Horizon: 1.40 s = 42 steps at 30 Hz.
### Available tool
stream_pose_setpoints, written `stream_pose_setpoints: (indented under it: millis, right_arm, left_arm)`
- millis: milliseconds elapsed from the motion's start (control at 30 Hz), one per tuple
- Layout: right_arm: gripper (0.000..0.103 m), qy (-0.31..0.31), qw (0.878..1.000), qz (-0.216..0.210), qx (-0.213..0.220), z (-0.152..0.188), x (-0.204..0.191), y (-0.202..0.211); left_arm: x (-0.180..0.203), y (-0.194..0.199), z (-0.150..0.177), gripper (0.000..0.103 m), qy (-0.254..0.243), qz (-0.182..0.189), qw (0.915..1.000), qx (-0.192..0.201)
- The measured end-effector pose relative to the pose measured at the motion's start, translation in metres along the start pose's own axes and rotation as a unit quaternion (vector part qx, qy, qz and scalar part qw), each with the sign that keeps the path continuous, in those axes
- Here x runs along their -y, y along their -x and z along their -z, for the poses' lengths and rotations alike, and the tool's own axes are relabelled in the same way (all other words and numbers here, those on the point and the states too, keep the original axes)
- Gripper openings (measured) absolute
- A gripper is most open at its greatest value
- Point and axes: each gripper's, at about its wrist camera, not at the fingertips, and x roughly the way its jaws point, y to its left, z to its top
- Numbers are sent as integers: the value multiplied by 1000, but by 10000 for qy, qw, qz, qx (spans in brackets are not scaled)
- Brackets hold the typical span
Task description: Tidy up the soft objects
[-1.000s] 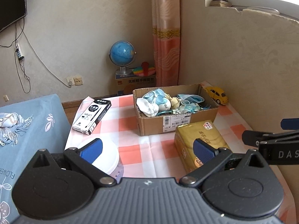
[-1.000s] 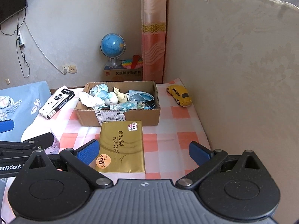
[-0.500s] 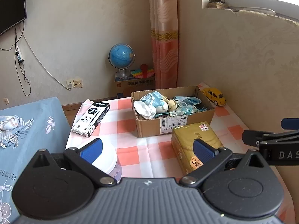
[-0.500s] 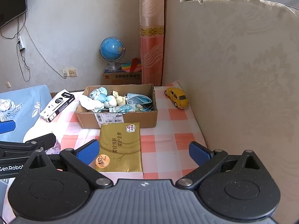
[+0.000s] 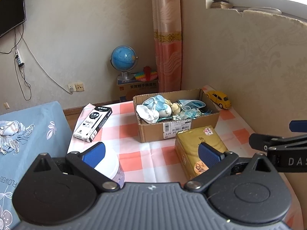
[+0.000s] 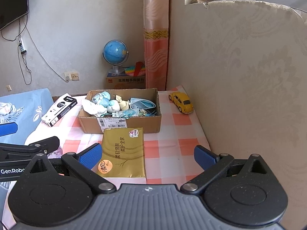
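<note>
A: Two grippers, both held back at the near edge of the pink-and-white checked table (image 6: pixel 168 147), and neither carries anything. The left gripper (image 5: pixel 151 152) has its jaws spread wide; the right gripper (image 6: pixel 148 154) likewise, jaws apart with nothing between them.

B: Why hang back like that?

A: My guess is they are clear of the work because the soft things already sit together in the open brown cardboard box (image 6: pixel 134 121) at the middle of the table. From here both cameras look straight over it.

B: What is in it, counted?

A: A heap, so only roughly: one white cloth bundle (image 5: pixel 147 113) at the left end, a pair of pale blue baby shoes (image 5: pixel 158 103), one cream plush piece (image 5: pixel 175 106), and blue face masks (image 5: pixel 191 103) at the right end; how many masks I cannot tell, they overlap.

B: And outside the box?

A: One gold rectangular tissue pack (image 6: pixel 122 151), lying flat just in front of the box and nearest the grippers. It is soft too, so I judge it the likely thing left to deal with. Then the hard items, one each: a black-and-white pen carton (image 5: pixel 93 123) left of the box, a yellow toy car (image 6: pixel 181 102) by the wall, and a white-lidded round tub (image 5: pixel 109 167) under the left gripper.
</note>
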Motion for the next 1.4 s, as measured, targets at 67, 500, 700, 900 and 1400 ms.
stream_pose_setpoints:
  millis: [67,500,700,900,1400]
  right_arm:
    - [103,-7,10000,7,-3,0,0,0]
    - [103,-37,10000,3,-10,2,2,0]
    - [103,-34,10000,9,-7,2,2,0]
    - [103,-34,10000,4,-1,3,2,0]
    - [103,-39,10000,3,2,3,2,1]
  left_arm:
    - [1,0,0,103,-11,-1,10000,-6]
    - [2,-2,1,103,-27,-16,10000,-33]
    - [2,-2,1,103,-22,-15,10000,-33]
    - [2,-2,1,103,-25,-14,10000,-35]
    - [4,-3,0,103,-48,-14,10000,-48]
